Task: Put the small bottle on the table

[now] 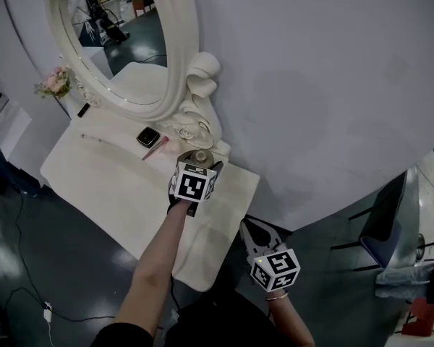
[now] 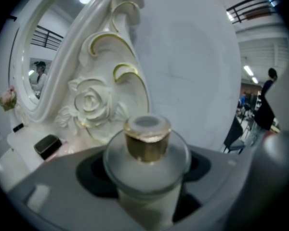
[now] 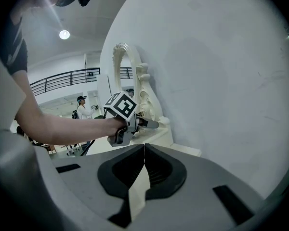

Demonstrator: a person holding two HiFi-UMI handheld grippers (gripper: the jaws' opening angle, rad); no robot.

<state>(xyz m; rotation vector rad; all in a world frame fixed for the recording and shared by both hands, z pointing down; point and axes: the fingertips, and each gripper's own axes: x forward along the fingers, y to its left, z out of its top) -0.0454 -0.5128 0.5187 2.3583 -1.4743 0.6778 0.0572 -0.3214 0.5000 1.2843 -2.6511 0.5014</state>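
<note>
The left gripper [image 1: 197, 170] is clenched on the small bottle [image 2: 145, 150], its jaws pressing the frosted body from both sides below the gold collar. It holds the bottle upright over the far right corner of the white table [image 1: 116, 186]. That corner is tight: the grey wall [image 1: 311, 85] stands right behind it, and the carved rose scrollwork [image 2: 90, 102] at the foot of the oval mirror [image 1: 130, 42] lies just left of the bottle. The table's right edge is close by. A broad bare stretch of tabletop opens to the left and near side of the gripper.

The bottle's lower body and base are hidden by the jaws and the marker cube, so I cannot tell whether it touches the table.

The right gripper [image 3: 144, 150] has its jaws pressed together with nothing between them, and hangs off the table's near right edge, well apart from the bottle.

Farther left on the table lie a black compact [image 1: 147, 136], a pink stick [image 1: 155, 148] just beside it, and a thin rod [image 1: 101, 141]. A small posy of flowers [image 1: 56, 82] sits by the mirror's left side. A dark chair [image 1: 383, 219] stands on the floor to the right.
</note>
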